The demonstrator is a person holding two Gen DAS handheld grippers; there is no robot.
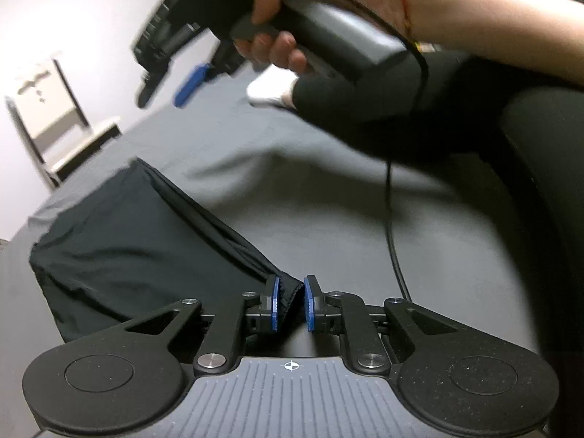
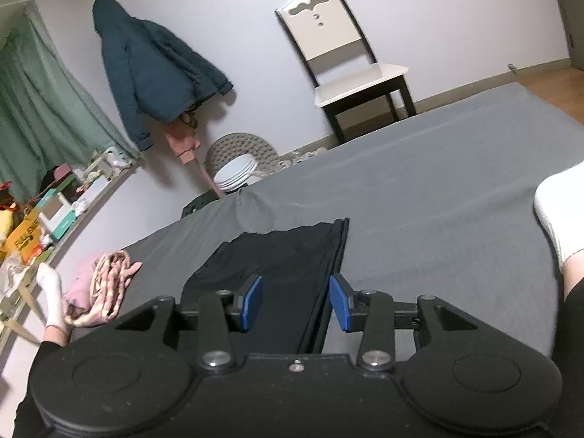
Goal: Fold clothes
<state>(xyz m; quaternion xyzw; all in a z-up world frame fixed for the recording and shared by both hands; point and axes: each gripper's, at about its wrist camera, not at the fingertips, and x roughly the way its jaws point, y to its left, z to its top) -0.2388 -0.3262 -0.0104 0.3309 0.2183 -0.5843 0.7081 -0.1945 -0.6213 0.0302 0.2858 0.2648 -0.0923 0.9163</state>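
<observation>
A smooth black garment [image 1: 120,255] lies partly folded on a matte grey bed sheet [image 1: 310,200]. The left gripper [image 1: 291,303] pinches its bunched corner between blue ribbed pads. The right gripper [image 2: 295,301], blurred in the left view, hovers with fingers spread wide above the cloth. A pink, possibly knitted bundle [image 2: 106,284] sits nearby, half hidden.

The left gripper [image 1: 291,301], low and near, has its blue pads pinched close on a fold of black cloth, while the right gripper [image 2: 295,301], held aloft in a bare right hand [image 1: 281,18], has its jaws spread wide, gripping nothing.
</observation>
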